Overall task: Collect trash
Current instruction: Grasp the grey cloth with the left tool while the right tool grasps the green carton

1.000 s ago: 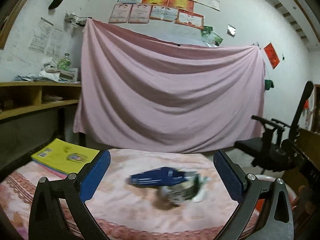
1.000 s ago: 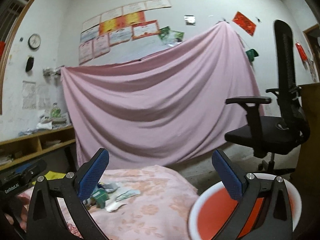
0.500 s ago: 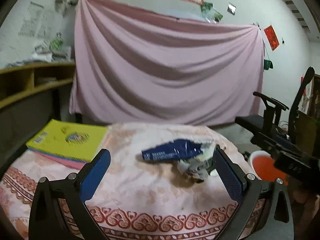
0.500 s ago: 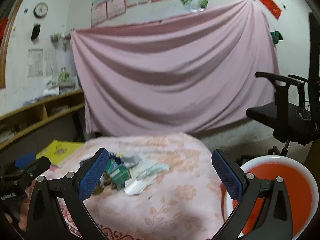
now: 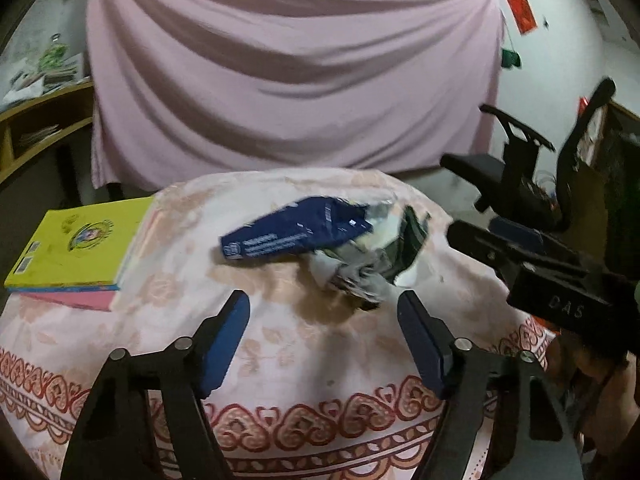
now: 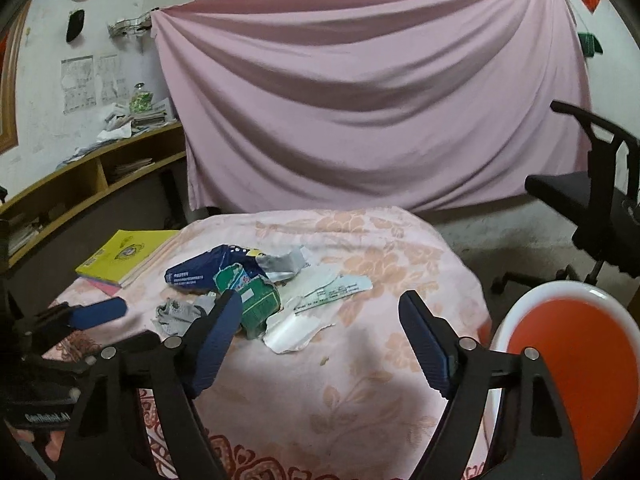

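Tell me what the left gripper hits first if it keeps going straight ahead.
Probably the crumpled grey wrapper at the near edge of the trash pile; the closing left gripper has nothing between its jaws. Depth is uncertain.

- You can read the raised letters "DAS" on the black body of the right gripper (image 5: 566,300), seen from the left wrist.
- On the left gripper (image 6: 44,408), in the right wrist view, white lettering begins "Gen" and ends ".AI"; the middle is unclear.
- Print on the blue wrapper (image 6: 200,270) and the yellow book (image 5: 84,240) is too small for you to read.
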The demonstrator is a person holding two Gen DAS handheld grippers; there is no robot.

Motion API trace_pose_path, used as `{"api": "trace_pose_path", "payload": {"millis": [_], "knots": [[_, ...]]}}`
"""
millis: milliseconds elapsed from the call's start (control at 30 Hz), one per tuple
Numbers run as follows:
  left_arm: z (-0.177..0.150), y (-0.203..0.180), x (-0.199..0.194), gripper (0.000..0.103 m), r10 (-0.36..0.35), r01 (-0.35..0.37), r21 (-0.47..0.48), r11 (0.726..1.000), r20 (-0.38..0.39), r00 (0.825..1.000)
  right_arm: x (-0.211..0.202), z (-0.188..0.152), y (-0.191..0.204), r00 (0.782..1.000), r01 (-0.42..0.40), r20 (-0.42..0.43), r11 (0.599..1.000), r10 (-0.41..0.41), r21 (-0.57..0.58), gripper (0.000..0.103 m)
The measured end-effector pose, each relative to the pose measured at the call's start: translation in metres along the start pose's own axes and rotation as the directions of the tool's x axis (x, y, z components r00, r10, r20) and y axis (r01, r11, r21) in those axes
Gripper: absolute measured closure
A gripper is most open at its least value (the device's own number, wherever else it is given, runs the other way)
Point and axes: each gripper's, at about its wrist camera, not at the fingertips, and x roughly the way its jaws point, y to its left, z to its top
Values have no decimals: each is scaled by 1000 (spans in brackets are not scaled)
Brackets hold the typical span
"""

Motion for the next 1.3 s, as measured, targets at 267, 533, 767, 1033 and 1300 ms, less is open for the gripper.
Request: {"api": "trace_pose_path", "payload": {"millis": [267, 533, 767, 1033, 1300], "knots": [[6, 0, 20, 77, -17, 15, -34, 999, -48, 999, 3, 0, 1, 999, -37, -21, 999, 37, 15, 32], [7, 29, 7, 99, -41, 40, -183, 982, 1, 999, 13, 0, 14, 992, -110, -55, 993, 113, 45, 37], [6, 50, -1, 100, -49, 49, -256, 965, 9, 999, 28, 3, 32, 994, -82, -75, 996, 85, 42, 42], [5, 57, -27, 101, -79, 102, -239, 966, 107, 991, 25, 2, 29, 994, -91, -59, 994, 95, 64, 76], [4, 50, -45, 101, -70, 110, -203, 973, 194, 978, 0, -1, 34, 992, -121, 26, 993, 120, 16, 82]]}}
